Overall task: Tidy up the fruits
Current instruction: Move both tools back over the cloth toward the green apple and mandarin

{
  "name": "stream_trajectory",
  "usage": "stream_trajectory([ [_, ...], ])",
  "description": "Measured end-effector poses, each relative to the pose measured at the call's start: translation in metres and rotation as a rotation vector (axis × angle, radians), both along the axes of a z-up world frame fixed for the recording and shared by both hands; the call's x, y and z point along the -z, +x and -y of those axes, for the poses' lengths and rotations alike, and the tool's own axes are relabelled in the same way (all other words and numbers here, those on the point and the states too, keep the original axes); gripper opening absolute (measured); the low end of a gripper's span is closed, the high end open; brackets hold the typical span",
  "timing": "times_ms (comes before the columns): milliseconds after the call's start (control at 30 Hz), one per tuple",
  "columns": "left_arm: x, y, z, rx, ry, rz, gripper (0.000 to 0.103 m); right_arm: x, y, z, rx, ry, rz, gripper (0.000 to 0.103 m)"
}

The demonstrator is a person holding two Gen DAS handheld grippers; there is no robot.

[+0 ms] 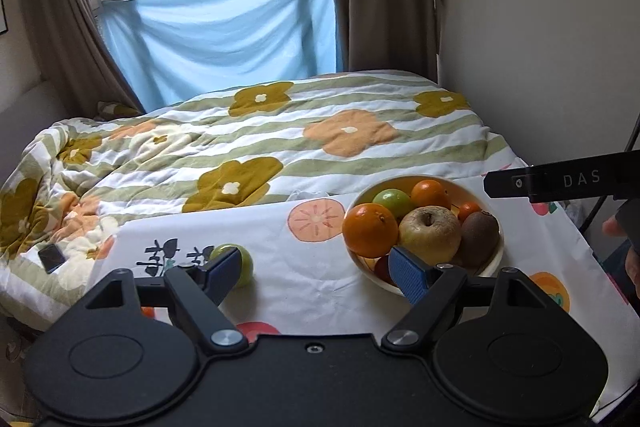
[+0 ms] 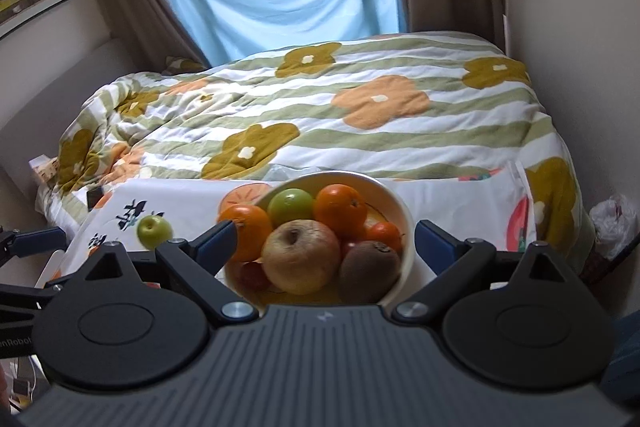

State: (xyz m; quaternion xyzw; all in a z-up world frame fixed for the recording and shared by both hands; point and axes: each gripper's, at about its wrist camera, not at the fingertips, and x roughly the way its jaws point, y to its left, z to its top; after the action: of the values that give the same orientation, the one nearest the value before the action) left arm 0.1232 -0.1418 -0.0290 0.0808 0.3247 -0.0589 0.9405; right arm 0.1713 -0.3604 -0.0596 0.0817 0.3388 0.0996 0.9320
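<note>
A cream bowl on the cloth-covered table holds oranges, a green apple, a big yellowish apple, a kiwi and small red fruits. A loose green apple lies on the cloth left of the bowl. My left gripper is open and empty, between the loose apple and the bowl. My right gripper is open and empty, its fingers either side of the bowl.
The table wears a white cloth with fruit prints. Behind it is a bed with a flowered quilt and a phone. A wall stands at the right. The right gripper's body shows beyond the bowl in the left wrist view.
</note>
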Motion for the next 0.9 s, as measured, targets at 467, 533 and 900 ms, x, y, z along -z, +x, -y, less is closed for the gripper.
stream_trajectory([
  [467,-0.009,-0.009,-0.099,-0.088,0.002,0.006,0.093,-0.015,0.000,-0.118,-0.085,-0.006,-0.008,0.103],
  [533,-0.006,-0.003,-0.115,-0.091,0.000,-0.002,0.093,-0.013,0.003,-0.133,-0.077,-0.004,-0.013,0.103],
  [900,0.028,0.037,-0.197,-0.107,-0.003,-0.098,0.093,0.017,0.032,-0.200,0.005,0.035,-0.089,0.103],
])
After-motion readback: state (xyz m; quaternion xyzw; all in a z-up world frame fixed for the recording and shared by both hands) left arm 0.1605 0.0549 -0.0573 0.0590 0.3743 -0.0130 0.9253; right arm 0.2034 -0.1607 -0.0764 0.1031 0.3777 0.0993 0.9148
